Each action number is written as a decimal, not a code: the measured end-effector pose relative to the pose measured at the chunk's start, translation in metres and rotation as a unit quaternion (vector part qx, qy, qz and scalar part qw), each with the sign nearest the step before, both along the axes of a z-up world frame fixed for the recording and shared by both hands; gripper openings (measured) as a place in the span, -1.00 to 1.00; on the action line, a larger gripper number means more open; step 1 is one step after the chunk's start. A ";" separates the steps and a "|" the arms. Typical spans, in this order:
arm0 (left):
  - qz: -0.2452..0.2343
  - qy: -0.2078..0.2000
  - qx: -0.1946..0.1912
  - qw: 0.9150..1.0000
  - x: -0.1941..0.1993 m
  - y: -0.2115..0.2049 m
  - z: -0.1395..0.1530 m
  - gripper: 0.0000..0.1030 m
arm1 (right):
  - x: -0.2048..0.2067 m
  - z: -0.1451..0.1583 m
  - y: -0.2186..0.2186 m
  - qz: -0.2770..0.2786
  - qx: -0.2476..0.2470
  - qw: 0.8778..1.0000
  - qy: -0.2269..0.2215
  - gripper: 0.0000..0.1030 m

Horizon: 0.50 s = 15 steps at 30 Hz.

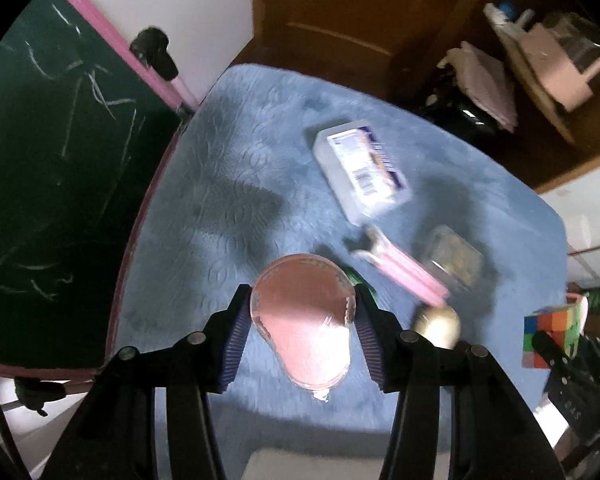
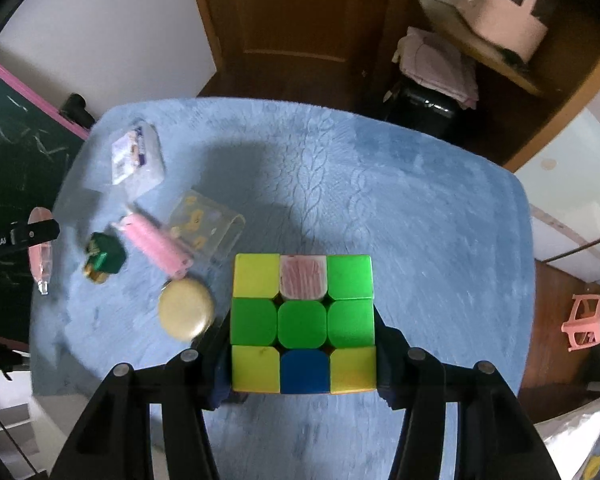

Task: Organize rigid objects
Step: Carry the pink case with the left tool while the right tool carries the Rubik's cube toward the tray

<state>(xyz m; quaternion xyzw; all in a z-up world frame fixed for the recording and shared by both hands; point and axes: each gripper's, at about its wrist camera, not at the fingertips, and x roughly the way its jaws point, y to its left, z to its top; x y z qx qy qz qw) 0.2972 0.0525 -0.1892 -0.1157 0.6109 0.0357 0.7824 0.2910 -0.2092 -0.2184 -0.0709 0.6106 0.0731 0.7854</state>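
Observation:
My left gripper (image 1: 303, 312) is shut on a clear pink oval container (image 1: 303, 320), held above the blue cloth-covered table (image 1: 220, 168). My right gripper (image 2: 303, 344) is shut on a Rubik's cube (image 2: 303, 324) above the table (image 2: 420, 220); the cube also shows at the right edge of the left wrist view (image 1: 550, 338). On the table lie a clear plastic box with a label (image 1: 360, 172), a pink ribbed item (image 2: 156, 246), a small clear case (image 2: 208, 224), a green block (image 2: 104, 258) and a beige round disc (image 2: 186, 310).
A green chalkboard with a pink frame (image 1: 48, 160) stands left of the table. A wooden door (image 2: 300, 20) and shelves with clutter (image 2: 480, 40) are behind. A pink stool (image 2: 588, 320) stands on the floor at the right.

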 end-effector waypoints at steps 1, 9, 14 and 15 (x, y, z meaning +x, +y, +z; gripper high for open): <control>-0.007 -0.004 -0.003 1.000 -0.009 0.000 0.009 0.04 | -0.007 0.009 -0.001 -0.001 0.004 1.000 -0.005 0.09; -0.077 -0.052 0.001 0.996 -0.084 -0.015 0.078 0.04 | -0.071 0.095 -0.003 -0.001 0.040 0.998 -0.055 0.09; -0.125 -0.079 0.004 0.989 -0.138 -0.028 0.111 0.04 | -0.129 0.140 0.003 0.012 0.065 0.994 -0.083 0.09; -0.135 -0.084 0.004 0.987 -0.152 -0.031 0.115 0.04 | -0.137 0.144 0.004 0.015 0.069 0.994 -0.085 0.09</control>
